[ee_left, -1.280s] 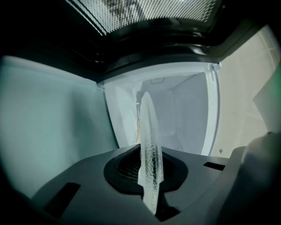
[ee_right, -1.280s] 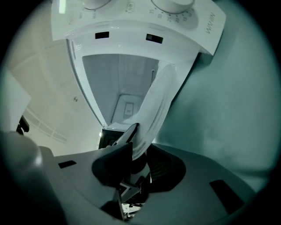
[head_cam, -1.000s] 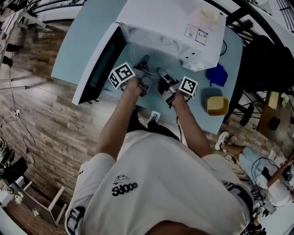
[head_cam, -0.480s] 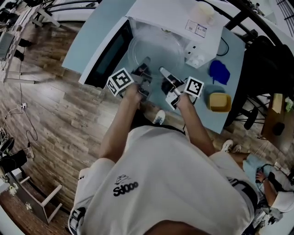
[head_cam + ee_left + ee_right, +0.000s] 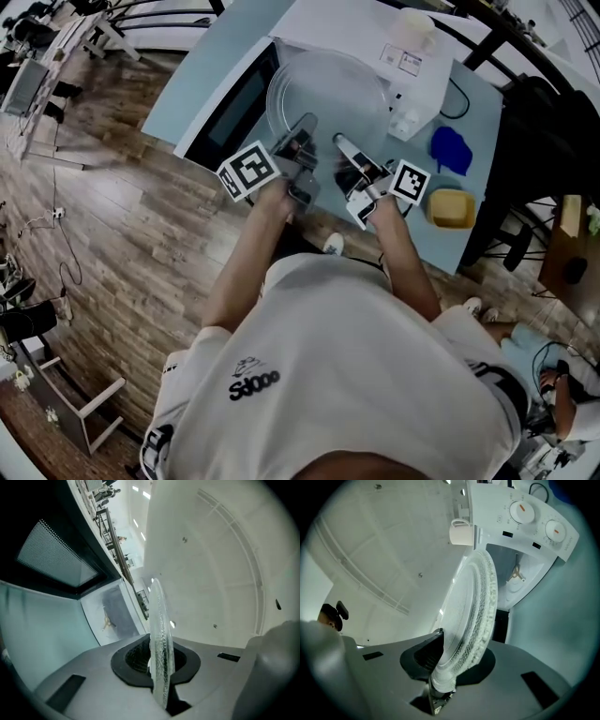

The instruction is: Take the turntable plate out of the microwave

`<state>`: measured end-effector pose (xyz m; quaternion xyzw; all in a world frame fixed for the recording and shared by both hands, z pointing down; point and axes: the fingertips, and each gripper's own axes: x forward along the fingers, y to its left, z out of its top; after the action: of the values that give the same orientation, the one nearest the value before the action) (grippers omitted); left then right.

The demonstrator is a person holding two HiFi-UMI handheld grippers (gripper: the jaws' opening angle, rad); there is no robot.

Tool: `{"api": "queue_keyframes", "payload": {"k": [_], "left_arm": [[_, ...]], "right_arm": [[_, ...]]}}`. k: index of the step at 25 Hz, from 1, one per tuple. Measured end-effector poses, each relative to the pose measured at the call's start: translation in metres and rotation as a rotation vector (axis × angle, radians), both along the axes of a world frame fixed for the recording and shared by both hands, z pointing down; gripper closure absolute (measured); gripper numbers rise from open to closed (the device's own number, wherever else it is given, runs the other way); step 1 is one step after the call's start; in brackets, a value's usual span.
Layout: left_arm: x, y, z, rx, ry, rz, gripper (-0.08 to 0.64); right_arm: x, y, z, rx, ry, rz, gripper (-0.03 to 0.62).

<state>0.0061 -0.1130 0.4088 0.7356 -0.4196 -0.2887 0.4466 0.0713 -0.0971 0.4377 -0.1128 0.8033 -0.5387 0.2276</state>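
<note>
Two grippers on one plate, and it's a real change from a second ago. Back then the turntable plate (image 5: 328, 89) sat mostly inside the microwave (image 5: 375, 37). Half a second ago it was partway out, and now it's fully out in front of the opening, above the open door (image 5: 228, 111). Both grippers have backed away from the microwave along with it.

For the grip, the left gripper (image 5: 159, 667) has its jaws closed almost all the way, pinching the plate's near rim. The glass runs edge-on straight up from between the dark pads. The right gripper (image 5: 450, 667) does the same a bit further along that rim, to the right, with its jaws clamped on the thick beaded edge. So the plate sticks out from both sets of jaws toward the microwave, roughly level in the head view.

Past the plate we can see the bare cavity with its little drive hub (image 5: 515, 572), the two knobs (image 5: 521, 511) on the front panel, and a white mug (image 5: 461, 531) on top of the microwave.

Some bits are hard to read. The glass is clear, so its far rim fades into the white casing. We can't tell if it touches the door. Our own white T-shirt (image 5: 356, 375) blocks everything nearer than the grippers.
</note>
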Motion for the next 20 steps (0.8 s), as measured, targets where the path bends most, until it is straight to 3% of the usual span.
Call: {"api": "queue_keyframes", "payload": {"k": [9, 20], "left_arm": [[0.014, 0.016, -0.032, 0.074, -0.046, 0.019, 0.523], [0.015, 0.020, -0.042, 0.088, -0.046, 0.014, 0.523]], "right_arm": [[0.013, 0.016, -0.028, 0.062, -0.034, 0.026, 0.526], [0.014, 0.019, -0.039, 0.103, -0.037, 0.023, 0.526]]}}
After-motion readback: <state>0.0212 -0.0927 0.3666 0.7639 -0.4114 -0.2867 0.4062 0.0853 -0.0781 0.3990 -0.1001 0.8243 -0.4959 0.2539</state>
